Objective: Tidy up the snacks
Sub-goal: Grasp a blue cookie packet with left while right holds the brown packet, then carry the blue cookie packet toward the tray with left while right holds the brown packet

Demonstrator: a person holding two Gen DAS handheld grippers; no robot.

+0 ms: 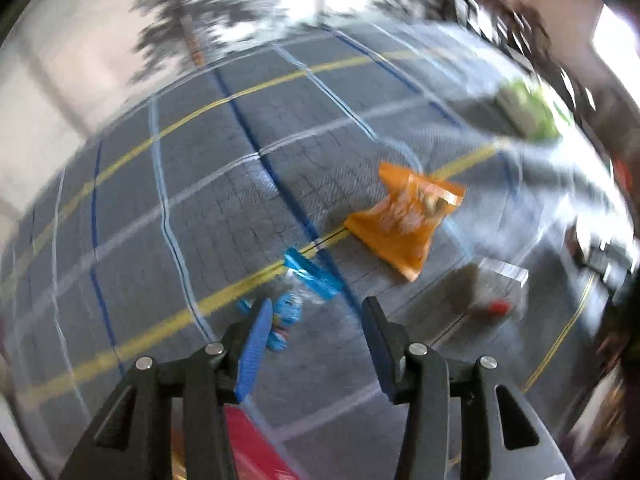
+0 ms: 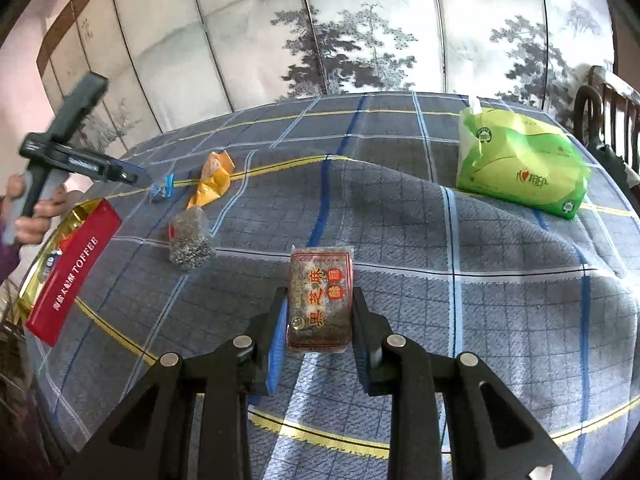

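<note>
Painted ink-landscape screen panels (image 2: 280, 40) back a desk under a grey plaid cloth (image 2: 440, 320). Right tongs (image 2: 320, 312) pinch a brown clear-wrapped sesame bar (image 2: 320, 300); left tongs (image 1: 318, 320) stand spread above a small blue candy packet (image 1: 286, 316).
</note>
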